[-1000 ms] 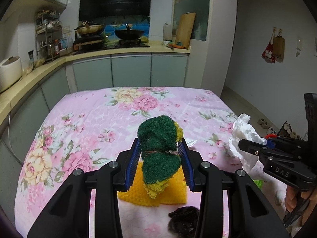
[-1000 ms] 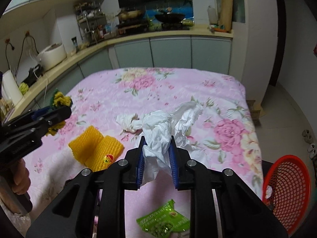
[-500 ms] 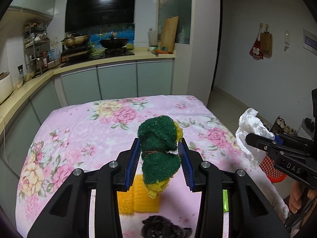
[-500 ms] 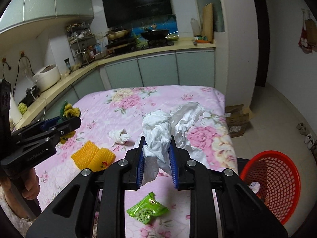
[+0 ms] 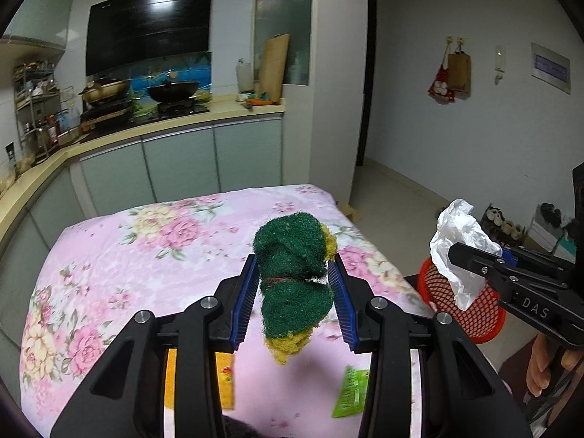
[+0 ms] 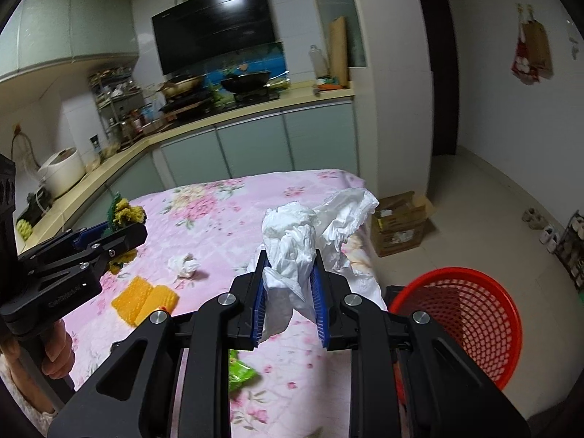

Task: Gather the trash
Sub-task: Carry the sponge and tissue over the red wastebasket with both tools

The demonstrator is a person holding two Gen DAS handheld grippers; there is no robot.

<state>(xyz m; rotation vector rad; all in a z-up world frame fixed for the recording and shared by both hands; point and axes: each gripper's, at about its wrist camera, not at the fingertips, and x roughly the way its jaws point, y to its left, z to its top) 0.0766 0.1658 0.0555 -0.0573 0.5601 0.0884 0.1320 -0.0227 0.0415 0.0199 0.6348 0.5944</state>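
Our left tongs [image 5: 294,294] clamp the scourer [image 5: 292,273], our right tongs [image 6: 290,294] the tissue [image 6: 288,241], both above the worktop's [image 6: 219,219] right edge. Released short of the basket [image 6: 474,314], either lands on the floor.

Open air lies above the red basket [image 6: 471,314]; the table edge [image 6: 368,284] stands just beside it.

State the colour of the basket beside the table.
Red, a mesh basket; the right wrist view shows it best.
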